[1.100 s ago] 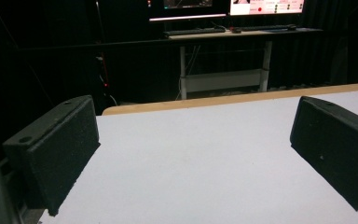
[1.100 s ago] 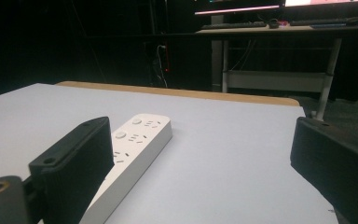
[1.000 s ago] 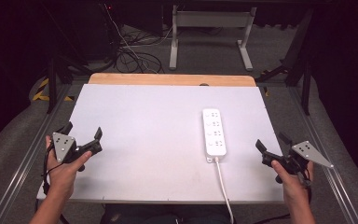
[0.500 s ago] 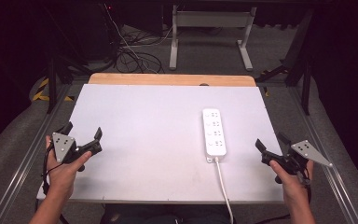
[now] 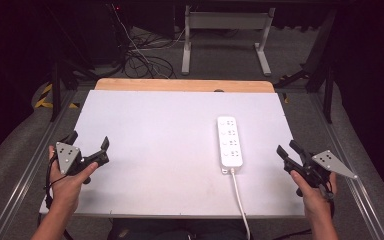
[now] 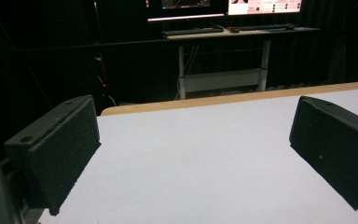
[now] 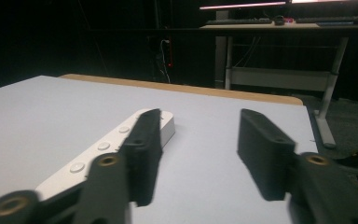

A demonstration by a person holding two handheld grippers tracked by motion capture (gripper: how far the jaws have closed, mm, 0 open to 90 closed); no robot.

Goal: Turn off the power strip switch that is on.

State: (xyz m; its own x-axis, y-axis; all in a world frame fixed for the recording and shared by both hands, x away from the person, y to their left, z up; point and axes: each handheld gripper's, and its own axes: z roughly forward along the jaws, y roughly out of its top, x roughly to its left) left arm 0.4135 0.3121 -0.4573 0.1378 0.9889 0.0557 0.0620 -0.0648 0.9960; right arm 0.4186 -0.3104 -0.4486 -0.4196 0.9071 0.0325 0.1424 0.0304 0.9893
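A white power strip lies lengthwise on the right half of the white table, its cord running off the front edge. My left gripper rests at the table's front left, held in a hand, jaws wide open and empty. In the left gripper view its black pads frame bare tabletop. My right gripper sits at the front right edge, open and empty, a short way right of the strip. In the right gripper view, the power strip lies partly behind that gripper's left jaw.
The table's far edge is a bare wooden strip. Beyond it stand a desk frame and loose cables on the dark floor. Metal rails run along both sides of the table.
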